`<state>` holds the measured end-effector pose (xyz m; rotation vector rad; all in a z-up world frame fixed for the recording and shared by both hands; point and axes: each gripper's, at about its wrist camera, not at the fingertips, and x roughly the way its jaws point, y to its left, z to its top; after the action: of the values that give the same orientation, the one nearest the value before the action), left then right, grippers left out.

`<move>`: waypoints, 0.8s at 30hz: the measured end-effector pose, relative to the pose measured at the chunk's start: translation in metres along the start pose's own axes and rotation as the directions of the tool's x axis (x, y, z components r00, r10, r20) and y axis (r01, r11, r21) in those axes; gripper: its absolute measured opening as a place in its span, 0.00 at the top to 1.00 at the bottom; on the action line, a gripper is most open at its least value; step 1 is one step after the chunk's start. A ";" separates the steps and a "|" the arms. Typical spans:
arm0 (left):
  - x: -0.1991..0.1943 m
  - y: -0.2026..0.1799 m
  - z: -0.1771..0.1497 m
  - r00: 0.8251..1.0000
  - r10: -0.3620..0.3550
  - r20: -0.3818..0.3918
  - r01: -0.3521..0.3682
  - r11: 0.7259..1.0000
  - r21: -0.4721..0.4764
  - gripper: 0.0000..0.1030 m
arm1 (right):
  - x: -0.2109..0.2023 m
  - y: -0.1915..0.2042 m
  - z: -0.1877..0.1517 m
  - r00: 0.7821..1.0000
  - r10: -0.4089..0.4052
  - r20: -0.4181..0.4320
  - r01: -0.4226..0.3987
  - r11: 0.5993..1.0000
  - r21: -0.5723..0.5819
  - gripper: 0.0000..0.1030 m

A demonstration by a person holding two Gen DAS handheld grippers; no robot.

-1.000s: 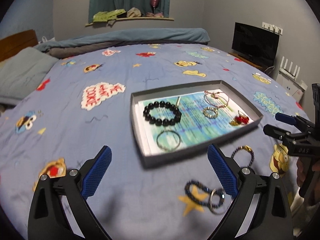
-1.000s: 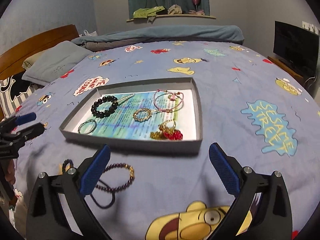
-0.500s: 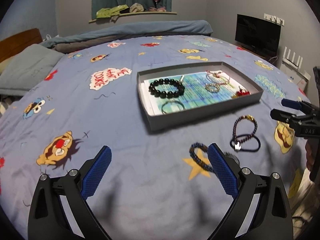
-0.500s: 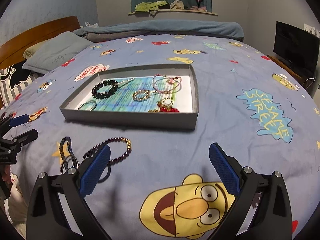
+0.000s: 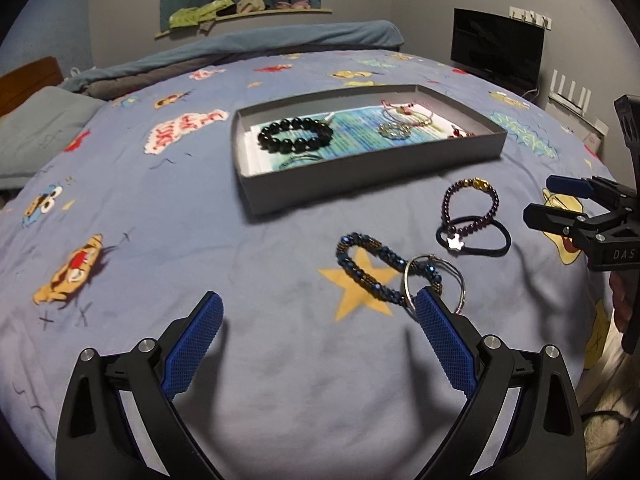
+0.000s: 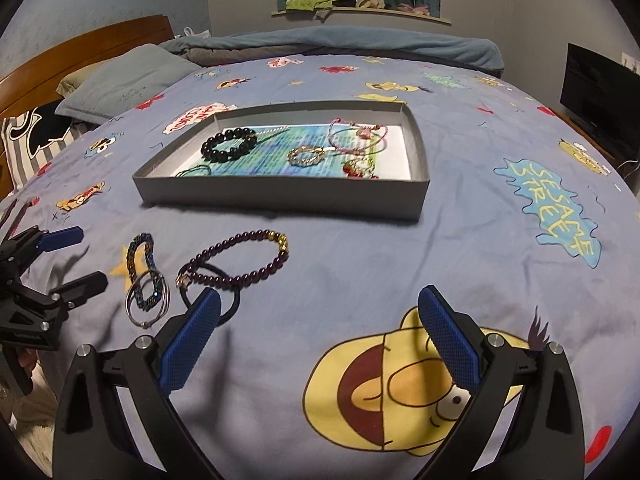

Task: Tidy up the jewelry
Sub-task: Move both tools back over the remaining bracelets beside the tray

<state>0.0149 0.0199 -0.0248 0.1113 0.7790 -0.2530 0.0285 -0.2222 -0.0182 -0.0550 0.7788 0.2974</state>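
Note:
A grey tray [image 5: 372, 168] [image 6: 280, 200] on the bed holds a black bead bracelet [image 5: 296, 139] [image 6: 229, 144] and several thin bracelets. In front of it on the sheet lie a purple bead bracelet [image 5: 472, 208] [image 6: 240, 260], a black hair tie [image 5: 480, 240], a blue bead bracelet [image 5: 380, 268] [image 6: 144, 276] and a silver ring bracelet [image 5: 436, 284] [image 6: 148, 300]. My left gripper [image 5: 318, 312] is open and empty, near the blue bracelet. My right gripper [image 6: 320, 308] is open and empty, just right of the purple bracelet.
The bed has a blue cartoon-print sheet. A grey pillow [image 6: 124, 80] and wooden headboard [image 6: 80, 52] are at the far left. A black TV [image 5: 496, 52] stands by the right wall. A rolled blanket [image 6: 340, 46] lies at the far end.
Both grippers have pulled back from the tray and dropped lower over the sheet. The loose bracelets in front of the tray now show fully. Both stay open and empty.

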 end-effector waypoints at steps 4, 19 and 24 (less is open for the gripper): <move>0.005 -0.004 0.000 1.000 -0.005 -0.005 0.005 1.000 -0.001 0.07 | 0.002 0.004 -0.004 1.000 0.022 -0.001 -0.022 1.000 -0.018 0.05; 0.007 -0.007 0.015 1.000 -0.004 0.028 0.005 1.000 -0.008 0.14 | 0.006 0.005 0.014 0.998 0.053 0.034 -0.053 0.999 -0.007 0.20; 0.012 0.000 0.019 0.999 -0.030 0.009 0.031 0.999 -0.022 0.36 | 0.014 0.006 0.020 0.999 0.048 0.018 -0.048 0.999 -0.012 0.36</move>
<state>0.0357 0.0137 -0.0194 0.0772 0.7749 -0.2736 0.0499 -0.2095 -0.0136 -0.0440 0.7608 0.3477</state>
